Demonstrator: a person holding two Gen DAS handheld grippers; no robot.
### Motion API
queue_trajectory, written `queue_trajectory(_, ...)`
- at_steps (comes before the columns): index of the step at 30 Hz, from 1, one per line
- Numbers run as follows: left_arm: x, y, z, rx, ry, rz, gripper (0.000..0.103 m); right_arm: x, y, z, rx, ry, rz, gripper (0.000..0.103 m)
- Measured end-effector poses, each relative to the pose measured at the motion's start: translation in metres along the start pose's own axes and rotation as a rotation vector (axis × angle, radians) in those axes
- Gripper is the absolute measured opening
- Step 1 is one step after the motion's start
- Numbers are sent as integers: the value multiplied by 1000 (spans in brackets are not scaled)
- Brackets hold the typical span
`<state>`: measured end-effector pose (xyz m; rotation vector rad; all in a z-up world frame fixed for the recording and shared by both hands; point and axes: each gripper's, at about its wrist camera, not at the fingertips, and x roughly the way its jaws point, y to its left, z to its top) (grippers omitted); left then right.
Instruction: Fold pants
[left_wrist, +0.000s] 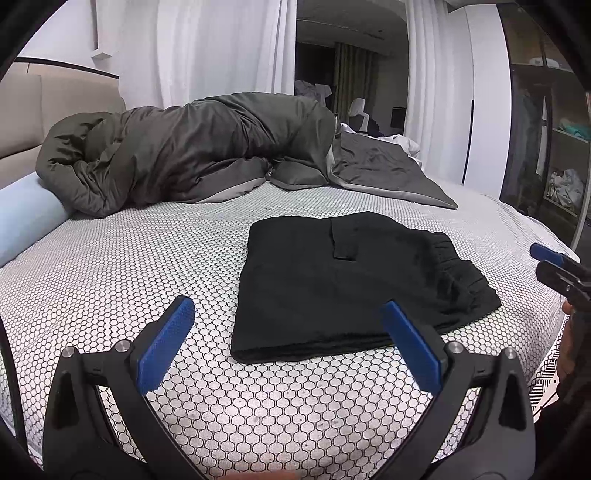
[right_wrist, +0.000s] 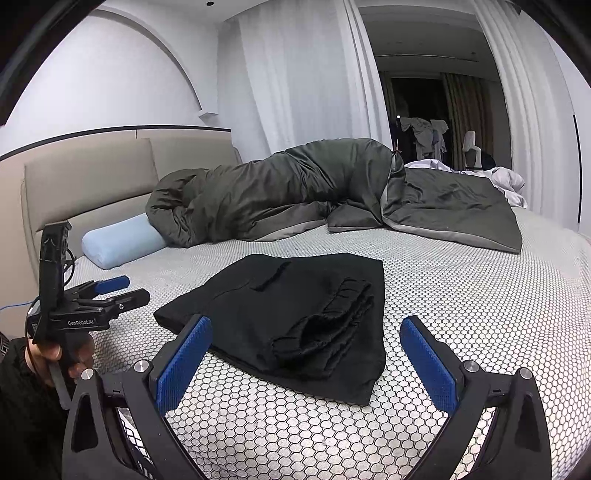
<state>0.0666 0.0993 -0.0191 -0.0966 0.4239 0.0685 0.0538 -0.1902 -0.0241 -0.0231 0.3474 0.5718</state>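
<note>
Spread hand-held gripper (left_wrist: 288, 314) just before folded pants (left_wrist: 347, 284)

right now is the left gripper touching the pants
Apart. The right wrist view shows the left gripper held off to the side of the pants, with bare sheet between them.

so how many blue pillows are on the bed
1. A light blue bolster pillow lies by the headboard, partly tucked under the dark duvet. More pillows could be hidden beneath that bundled duvet.
</note>
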Motion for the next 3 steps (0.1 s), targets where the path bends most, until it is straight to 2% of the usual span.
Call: queue_trajectory(3, -2, -1, 0, 7, -4, -7, 102, 1, 2, -1, -6, 4, 2, 103)
